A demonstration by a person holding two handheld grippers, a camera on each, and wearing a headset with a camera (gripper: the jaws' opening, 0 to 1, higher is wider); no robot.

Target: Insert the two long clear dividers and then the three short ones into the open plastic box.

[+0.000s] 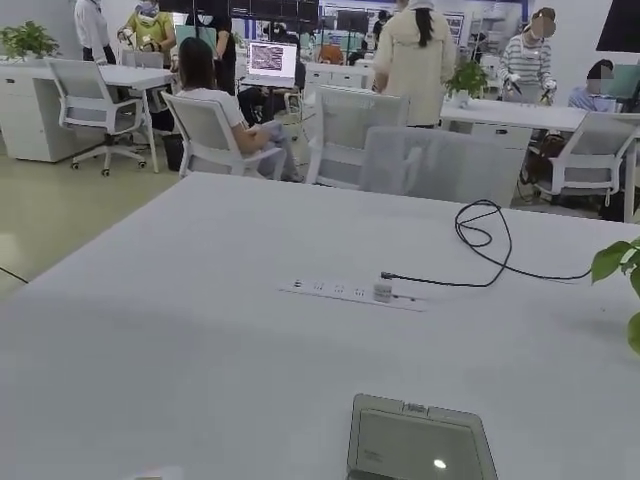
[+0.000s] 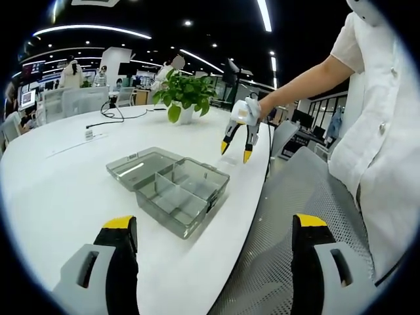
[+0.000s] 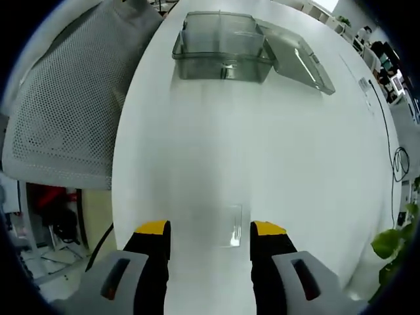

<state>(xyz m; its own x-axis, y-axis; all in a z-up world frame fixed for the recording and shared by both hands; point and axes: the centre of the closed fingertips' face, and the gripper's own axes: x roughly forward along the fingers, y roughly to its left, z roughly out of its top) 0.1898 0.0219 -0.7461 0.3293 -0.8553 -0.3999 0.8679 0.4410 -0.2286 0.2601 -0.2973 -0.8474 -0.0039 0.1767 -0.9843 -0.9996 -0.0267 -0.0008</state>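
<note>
One clear divider [image 3: 230, 226] lies flat on the white table [image 3: 216, 144]. In the right gripper view it is between the two yellow tips of your right gripper [image 3: 210, 230], a little closer to the right tip. The jaws of this gripper stand moderately apart and they hold nothing. I cannot tell whether the tips touch the divider or hang above it.

The plastic box [image 3: 222, 49] stands well apart from the divider, near the same table edge. Its lid [image 3: 298, 56] is opened flat on the table beside it. In the left gripper view some clear walls seem to split the inside of the box into compartments, but I cannot count them.

Your left gripper [image 2: 214, 223] has its jaws very wide, with nothing between them. It looks over the table edge toward the box. Beyond the box, in that same view, your hand holds the right gripper with its tips pointing down over the table.

A grey mesh chair [image 2: 295, 216] stands just beside the table edge. Farther on the table there are a potted plant [image 2: 187, 95], a black cable [image 1: 490, 250] and a white power strip [image 1: 350, 293]. Several people [image 1: 415, 60] stand or sit at other desks behind.
</note>
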